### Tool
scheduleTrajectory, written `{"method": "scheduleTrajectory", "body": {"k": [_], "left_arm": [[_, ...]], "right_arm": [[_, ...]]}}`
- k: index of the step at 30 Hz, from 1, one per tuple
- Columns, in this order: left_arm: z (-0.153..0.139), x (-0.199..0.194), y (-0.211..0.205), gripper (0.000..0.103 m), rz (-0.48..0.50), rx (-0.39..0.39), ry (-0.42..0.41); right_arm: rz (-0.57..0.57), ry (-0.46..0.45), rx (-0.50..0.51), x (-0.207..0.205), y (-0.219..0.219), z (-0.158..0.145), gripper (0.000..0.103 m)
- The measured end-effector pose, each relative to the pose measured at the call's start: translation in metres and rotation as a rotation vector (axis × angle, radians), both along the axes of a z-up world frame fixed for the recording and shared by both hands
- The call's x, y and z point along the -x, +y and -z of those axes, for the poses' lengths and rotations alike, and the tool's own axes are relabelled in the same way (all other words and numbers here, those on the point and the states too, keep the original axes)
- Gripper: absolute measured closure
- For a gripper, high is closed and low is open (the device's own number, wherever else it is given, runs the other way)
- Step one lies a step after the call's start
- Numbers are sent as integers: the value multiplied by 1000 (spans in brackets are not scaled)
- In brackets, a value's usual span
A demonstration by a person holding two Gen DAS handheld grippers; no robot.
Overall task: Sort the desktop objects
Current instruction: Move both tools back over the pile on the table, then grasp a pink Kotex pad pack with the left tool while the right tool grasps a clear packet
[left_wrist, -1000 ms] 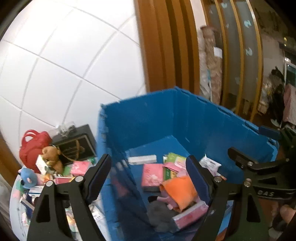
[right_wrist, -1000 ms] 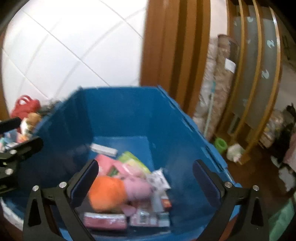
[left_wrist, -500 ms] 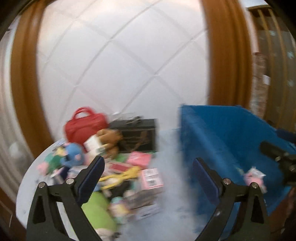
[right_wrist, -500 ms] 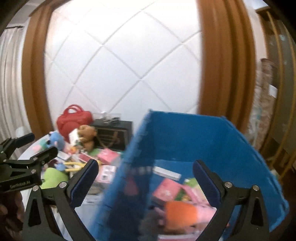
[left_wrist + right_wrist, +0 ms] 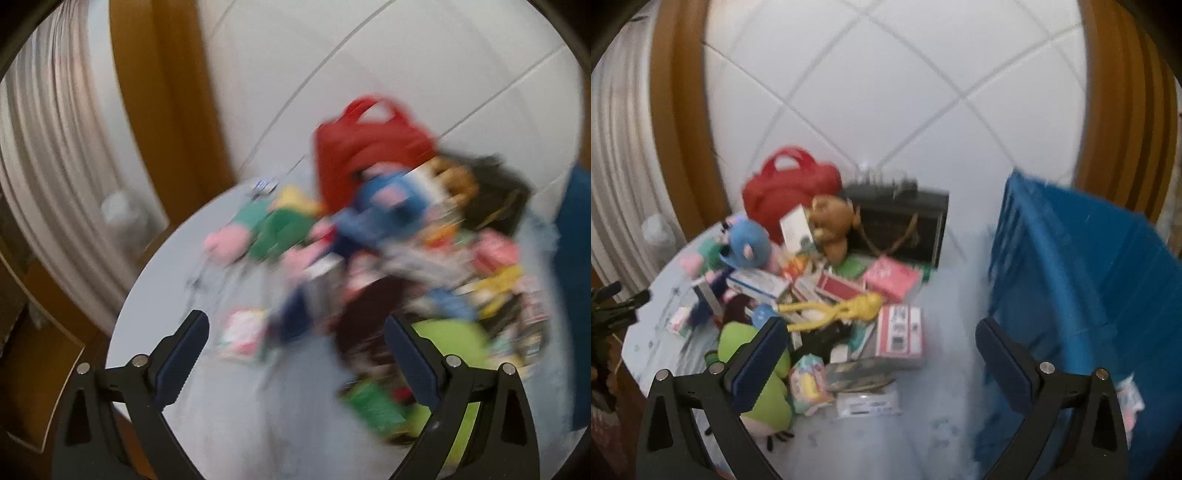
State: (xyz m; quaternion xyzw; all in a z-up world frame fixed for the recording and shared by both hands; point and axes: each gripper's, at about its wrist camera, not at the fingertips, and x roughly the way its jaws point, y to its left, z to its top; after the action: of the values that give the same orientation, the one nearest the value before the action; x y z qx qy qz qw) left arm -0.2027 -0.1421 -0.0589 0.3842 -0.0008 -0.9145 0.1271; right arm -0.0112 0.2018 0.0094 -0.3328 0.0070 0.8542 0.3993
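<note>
both tools, left (image 5: 295, 354) and right (image 5: 877, 354), hang released and empty over the worktop (image 5: 923, 435). the pile (image 5: 820, 291) sits at ten o'clock of the right tool, bin (image 5: 1089, 295) at two. the green plush (image 5: 757, 384) looks soft and light; pinch its body.

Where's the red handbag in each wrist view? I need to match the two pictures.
Left wrist: red handbag, blurred, upper centre-right, at the back of the pile against the white wall.
Right wrist: red handbag, left of centre, behind the brown teddy bear.
Shared landmark: the blue bin, at the right edge in both views.
</note>
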Motion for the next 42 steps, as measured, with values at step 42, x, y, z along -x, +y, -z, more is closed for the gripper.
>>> {"method": "scheduleTrajectory", "body": {"k": [42], "left_arm": [[113, 60, -115, 38, -28, -171, -208]], "right_arm": [[544, -39, 605, 35, 135, 193, 26]]}}
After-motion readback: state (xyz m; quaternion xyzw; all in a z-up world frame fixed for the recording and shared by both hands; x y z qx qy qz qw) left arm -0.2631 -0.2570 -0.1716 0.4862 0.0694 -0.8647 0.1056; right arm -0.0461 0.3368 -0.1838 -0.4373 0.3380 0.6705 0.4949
